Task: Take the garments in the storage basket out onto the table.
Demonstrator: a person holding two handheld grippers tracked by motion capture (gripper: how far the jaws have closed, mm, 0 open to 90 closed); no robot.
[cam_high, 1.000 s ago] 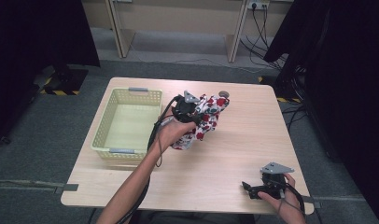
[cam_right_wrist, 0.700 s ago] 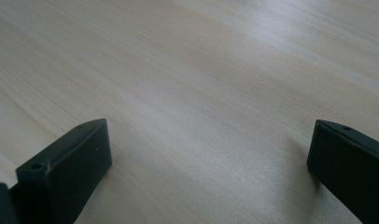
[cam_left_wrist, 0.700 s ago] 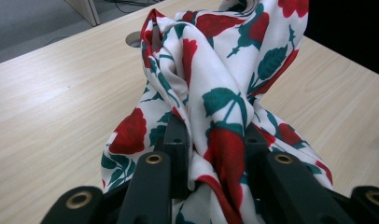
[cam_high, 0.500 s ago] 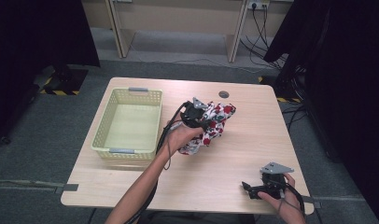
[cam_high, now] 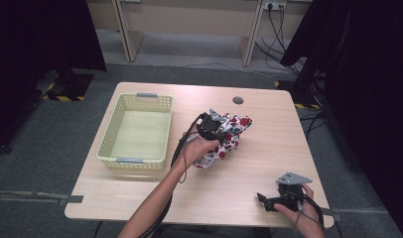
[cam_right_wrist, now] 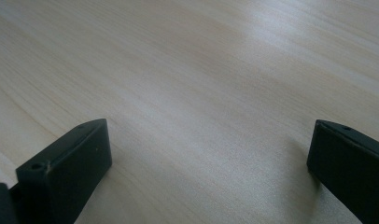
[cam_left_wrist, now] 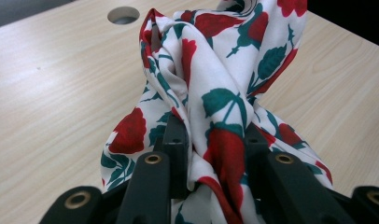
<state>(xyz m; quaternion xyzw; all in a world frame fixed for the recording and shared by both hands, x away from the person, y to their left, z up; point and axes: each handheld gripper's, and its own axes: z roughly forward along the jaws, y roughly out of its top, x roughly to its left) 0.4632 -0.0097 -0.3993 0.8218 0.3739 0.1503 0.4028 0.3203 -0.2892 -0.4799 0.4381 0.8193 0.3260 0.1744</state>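
Observation:
A white cloth with red roses and green leaves (cam_high: 233, 134) is bunched at the middle of the wooden table (cam_high: 269, 148). My left gripper (cam_high: 215, 128) is shut on it; in the left gripper view the black jaws pinch a thick fold of the cloth (cam_left_wrist: 215, 60) and the left gripper (cam_left_wrist: 211, 137) points toward the table's far side. The cloth's lower end rests on the tabletop. Near the front right edge, my right gripper (cam_high: 265, 201) lies low over bare wood. Its jaws stand wide apart with nothing between them in the right gripper view (cam_right_wrist: 211, 140).
A pale yellow plastic basket (cam_high: 134, 160) stands on the table's left side with nothing in it. A round cable hole (cam_high: 237, 100) sits near the far edge, beyond the cloth. Dark curtains and cables surround the table.
My left gripper has carried the cloth to the right and lower, bringing it down onto the table. The right gripper has stayed where it was.

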